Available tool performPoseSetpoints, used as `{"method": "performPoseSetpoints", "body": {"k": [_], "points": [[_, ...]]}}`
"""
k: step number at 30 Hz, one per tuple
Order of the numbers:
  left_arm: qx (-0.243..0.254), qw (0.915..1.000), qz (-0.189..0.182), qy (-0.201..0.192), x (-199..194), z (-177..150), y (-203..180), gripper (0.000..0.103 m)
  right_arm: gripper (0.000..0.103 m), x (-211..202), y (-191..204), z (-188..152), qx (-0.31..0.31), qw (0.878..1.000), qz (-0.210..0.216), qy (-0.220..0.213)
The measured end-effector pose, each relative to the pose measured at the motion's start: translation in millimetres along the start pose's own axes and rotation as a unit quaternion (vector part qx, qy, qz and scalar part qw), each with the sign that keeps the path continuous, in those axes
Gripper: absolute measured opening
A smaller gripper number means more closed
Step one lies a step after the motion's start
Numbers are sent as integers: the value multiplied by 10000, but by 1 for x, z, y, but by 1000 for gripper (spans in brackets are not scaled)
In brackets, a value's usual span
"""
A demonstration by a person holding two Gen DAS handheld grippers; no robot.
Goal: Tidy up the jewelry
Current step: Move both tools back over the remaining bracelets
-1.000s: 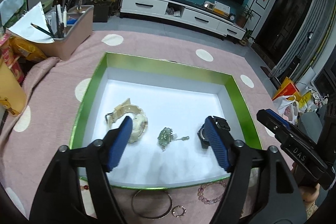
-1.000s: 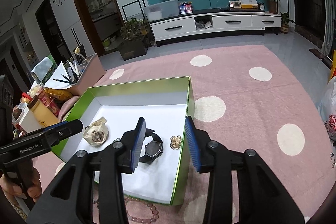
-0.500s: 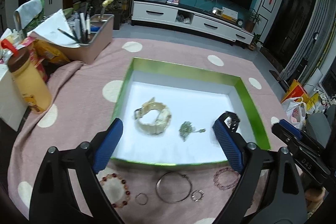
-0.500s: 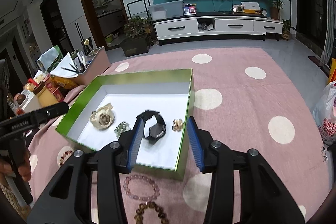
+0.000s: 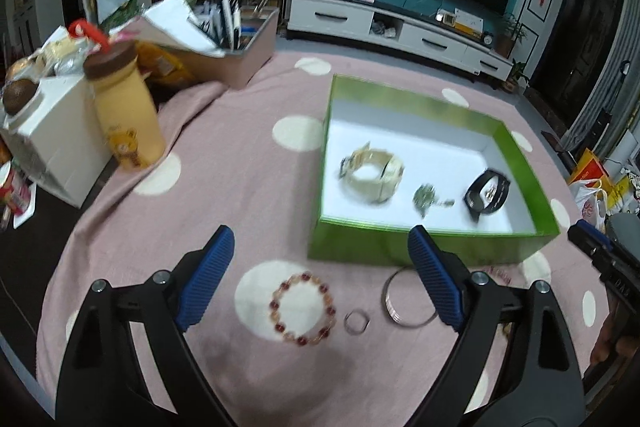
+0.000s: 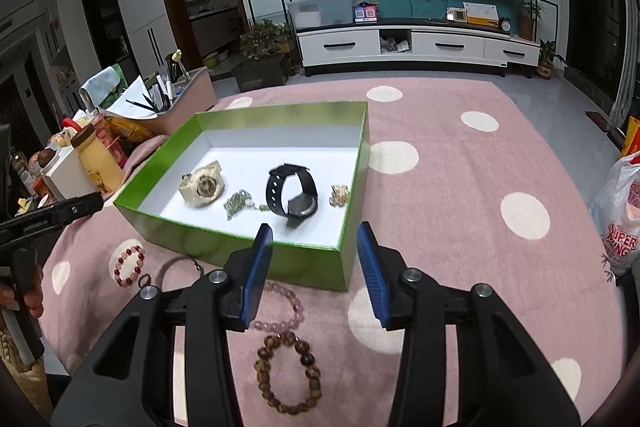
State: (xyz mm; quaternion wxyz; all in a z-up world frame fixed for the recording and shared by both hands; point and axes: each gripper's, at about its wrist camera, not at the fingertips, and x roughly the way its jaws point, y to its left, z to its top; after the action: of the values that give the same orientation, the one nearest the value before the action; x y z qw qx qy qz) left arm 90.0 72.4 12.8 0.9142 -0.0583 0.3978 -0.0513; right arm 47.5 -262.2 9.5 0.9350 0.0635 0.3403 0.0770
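Below the wide-spread, empty left gripper point(image 5: 320, 273), a red-and-amber beaded bracelet point(image 5: 303, 308) lies on the pink dotted cloth point(image 5: 224, 195). Ahead of the parted, empty right gripper point(image 6: 316, 269), the green cardboard box point(image 6: 352, 187) holds a black strap watch point(image 6: 294, 195).

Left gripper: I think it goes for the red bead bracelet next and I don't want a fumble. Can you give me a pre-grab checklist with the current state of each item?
1. Left gripper empty, jaws wide: ok.
2. Red bracelet lies flat on the cloth, nothing on it: ok.
3. Bracelet between the fingers' line: ok, it sits just ahead, slightly low of centre.
4. Small ring clear of the bracelet: not ok, it lies close beside it and could get caught.
5. Room in the box for the drop: ok, white floor bare behind the watches.
6. Right gripper out of the way: ok, open, empty, over the pink beads.
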Motion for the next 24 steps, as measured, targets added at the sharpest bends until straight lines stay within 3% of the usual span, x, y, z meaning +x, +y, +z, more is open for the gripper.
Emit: {"method": "performPoseSetpoints", "body": {"k": [7,14,17,24], "points": [[210,9992,75,317,3,-34,4,84,44,-1,-7,-13,125,9997,-27,201],[758,9958,42,504,5,-59,-7,61,44,1,-12,-32,198,9983,43,544],[897,9947,-84,495,6,-62,-11,57,44,5,-10,-37,148,9975,62,689],[1267,9900,-193,588,18,-67,-27,45,44,15,16,-43,-359,9940,521,890]]}}
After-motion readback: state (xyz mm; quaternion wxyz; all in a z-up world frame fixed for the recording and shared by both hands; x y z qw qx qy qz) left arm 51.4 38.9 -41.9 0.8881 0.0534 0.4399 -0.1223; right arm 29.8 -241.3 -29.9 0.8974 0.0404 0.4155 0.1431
